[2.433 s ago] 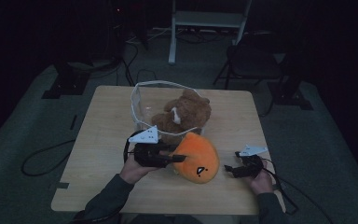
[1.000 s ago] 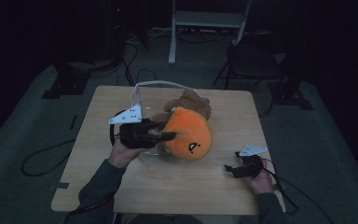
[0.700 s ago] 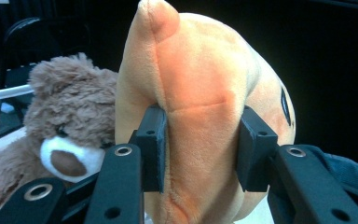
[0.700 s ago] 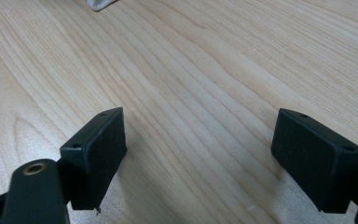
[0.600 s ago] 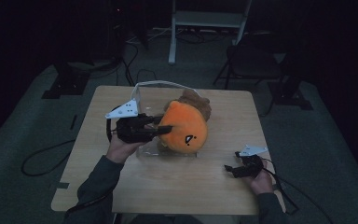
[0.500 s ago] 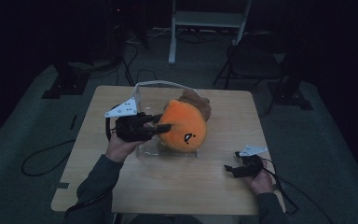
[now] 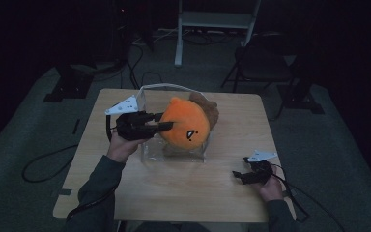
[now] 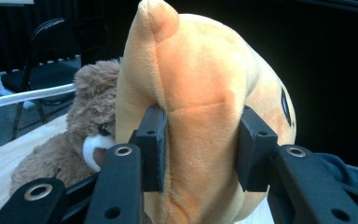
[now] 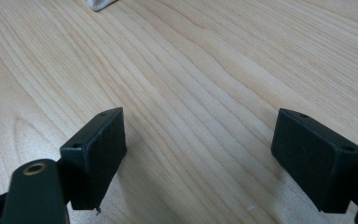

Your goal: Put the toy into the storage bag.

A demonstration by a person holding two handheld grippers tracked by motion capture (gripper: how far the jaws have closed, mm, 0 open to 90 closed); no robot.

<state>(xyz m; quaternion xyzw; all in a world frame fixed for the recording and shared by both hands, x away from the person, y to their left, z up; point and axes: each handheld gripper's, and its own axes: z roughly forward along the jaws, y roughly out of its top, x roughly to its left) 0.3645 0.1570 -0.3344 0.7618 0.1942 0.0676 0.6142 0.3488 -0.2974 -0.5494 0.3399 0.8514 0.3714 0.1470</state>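
My left gripper [image 7: 166, 126] squeezes the orange plush toy [image 7: 186, 122] and holds it above the clear bag [image 7: 174, 150], right by the brown teddy bear [image 7: 209, 105]. My right gripper [image 7: 239, 176] rests on the table [image 7: 183, 193], jaws wide apart.

The high view looks forward and down from above the person's side onto the whole pale wooden bench [image 7: 183, 193], at a distance. The left gripper view sits very close, facing level along its jaws at the round orange plush toy [image 8: 200, 116], which the high view also shows [image 7: 186, 123]. The right gripper view looks steeply down, close to bare bench wood [image 9: 205, 84].
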